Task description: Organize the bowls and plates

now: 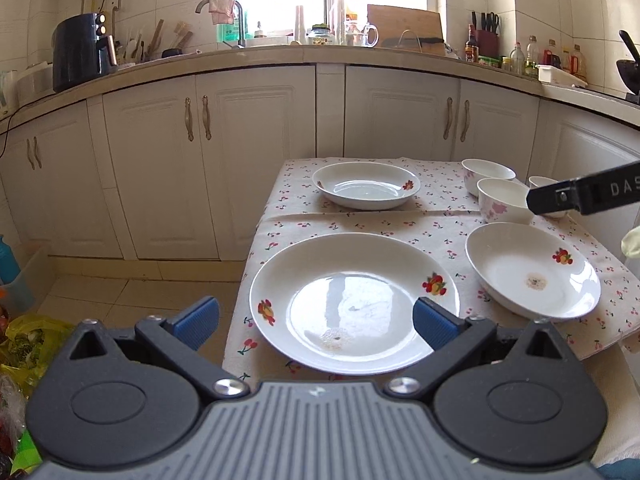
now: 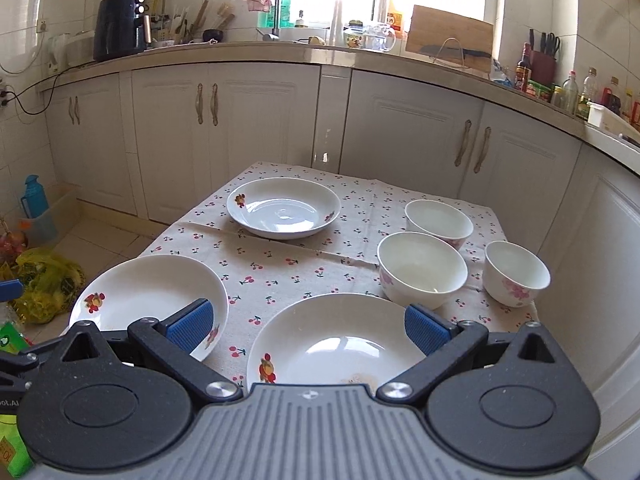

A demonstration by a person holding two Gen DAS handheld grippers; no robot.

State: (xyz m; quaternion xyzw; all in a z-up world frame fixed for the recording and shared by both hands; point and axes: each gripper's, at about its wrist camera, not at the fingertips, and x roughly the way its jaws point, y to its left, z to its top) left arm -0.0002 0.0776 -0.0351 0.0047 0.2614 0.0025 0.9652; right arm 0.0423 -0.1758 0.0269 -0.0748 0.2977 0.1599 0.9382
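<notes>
Rightmost small bowl [image 1: 541, 184] half hidden behind right gripper [image 1: 584, 194].

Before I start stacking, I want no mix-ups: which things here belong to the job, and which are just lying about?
Job: three plates; three bowls.

Lying about: air fryer, cutting board, blue bottle, yellow bag.

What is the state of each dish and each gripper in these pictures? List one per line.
left gripper: open, holding nothing
right gripper: open, holding nothing
far plate: upright, clean
near-left plate: upright, food residue
near-right plate: upright, brown residue
three bowls: upright, unstacked
</notes>
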